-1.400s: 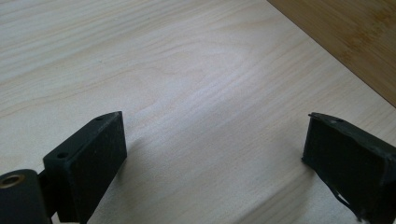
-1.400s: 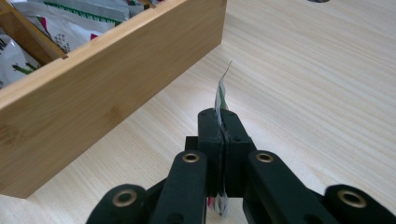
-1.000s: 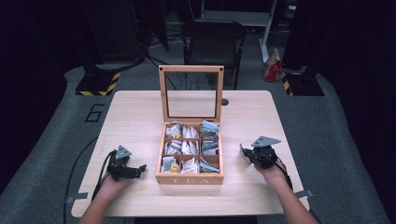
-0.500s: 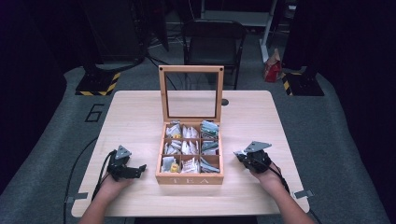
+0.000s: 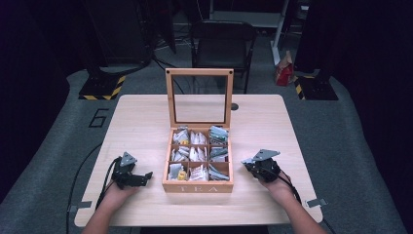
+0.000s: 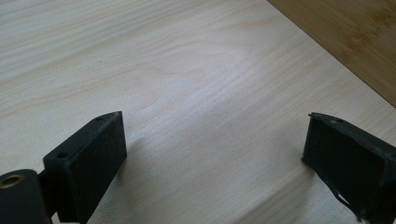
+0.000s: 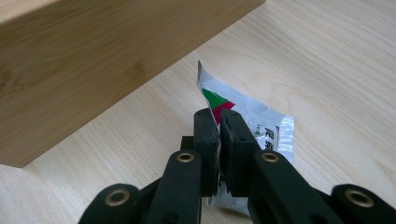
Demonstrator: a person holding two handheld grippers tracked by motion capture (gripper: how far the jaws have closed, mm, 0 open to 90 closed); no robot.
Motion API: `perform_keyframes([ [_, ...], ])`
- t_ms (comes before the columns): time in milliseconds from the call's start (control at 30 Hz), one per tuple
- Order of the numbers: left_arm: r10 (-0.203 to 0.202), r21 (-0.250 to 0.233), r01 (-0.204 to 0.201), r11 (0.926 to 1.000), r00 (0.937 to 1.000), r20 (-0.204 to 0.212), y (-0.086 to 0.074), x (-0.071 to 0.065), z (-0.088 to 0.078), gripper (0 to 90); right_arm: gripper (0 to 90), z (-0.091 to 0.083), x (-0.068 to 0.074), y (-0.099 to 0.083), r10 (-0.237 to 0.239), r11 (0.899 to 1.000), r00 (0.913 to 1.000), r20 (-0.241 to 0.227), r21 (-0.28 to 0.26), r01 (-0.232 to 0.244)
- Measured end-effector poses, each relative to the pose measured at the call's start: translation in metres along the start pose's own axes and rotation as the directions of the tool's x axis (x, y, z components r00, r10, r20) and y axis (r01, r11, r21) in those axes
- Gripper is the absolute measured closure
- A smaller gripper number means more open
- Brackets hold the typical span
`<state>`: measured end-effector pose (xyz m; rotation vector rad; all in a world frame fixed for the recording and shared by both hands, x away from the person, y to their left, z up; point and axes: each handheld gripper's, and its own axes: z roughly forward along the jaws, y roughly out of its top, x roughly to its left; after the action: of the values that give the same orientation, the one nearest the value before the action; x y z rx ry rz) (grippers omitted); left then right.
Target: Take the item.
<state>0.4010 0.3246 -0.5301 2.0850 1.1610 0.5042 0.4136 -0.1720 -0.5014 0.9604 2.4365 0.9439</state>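
Floor, left of the table (image 5: 146, 117): the figure "6" (image 5: 99, 117) marked on the grey mat.

Left gripper (image 5: 141, 178): one, resting on the table left of the box, in the same spot as a second ago. In the left gripper view its jaws stand wide apart with bare wood between them; the box wall shows at the upper right.

Tea box (image 5: 197, 187): one, wooden, mid-table, front wall lettered "TEA". Glazed lid (image 5: 199, 97) upright. Nine compartments, three by three, all holding sachets; single sachets too small to count.

Sachet (image 7: 247, 119): one, silver foil with a green and red patch and dark printed characters, not legible. It sits just right of the box, clamped in the right gripper (image 7: 219, 119), whose jaws are closed on it with the foil pinched between the pads.

Right gripper (image 5: 249, 165): one. Against the frame of a second ago it sits closer to the box's right wall.
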Motion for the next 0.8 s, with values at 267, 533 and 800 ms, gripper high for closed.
perform_keyframes([
  [267,0.0,0.0,0.0,1.0,1.0,0.0,0.0,0.0,0.0,5.7,77.2,0.0017,0.0027,0.0003,0.007,1.0,0.9999,-0.009,0.005,-0.007],
  [533,0.0,0.0,0.0,1.0,1.0,0.0,0.0,0.0,0.0,5.7,53.7,0.0007,0.0037,0.003,0.047,0.999,0.9989,-0.01,-0.005,-0.047],
  [800,0.0,0.0,0.0,1.0,1.0,0.0,0.0,0.0,0.0,5.7,45.8,-0.0057,0.0027,0.0049,0.085,0.995,0.9958,-0.032,-0.043,-0.087],
])
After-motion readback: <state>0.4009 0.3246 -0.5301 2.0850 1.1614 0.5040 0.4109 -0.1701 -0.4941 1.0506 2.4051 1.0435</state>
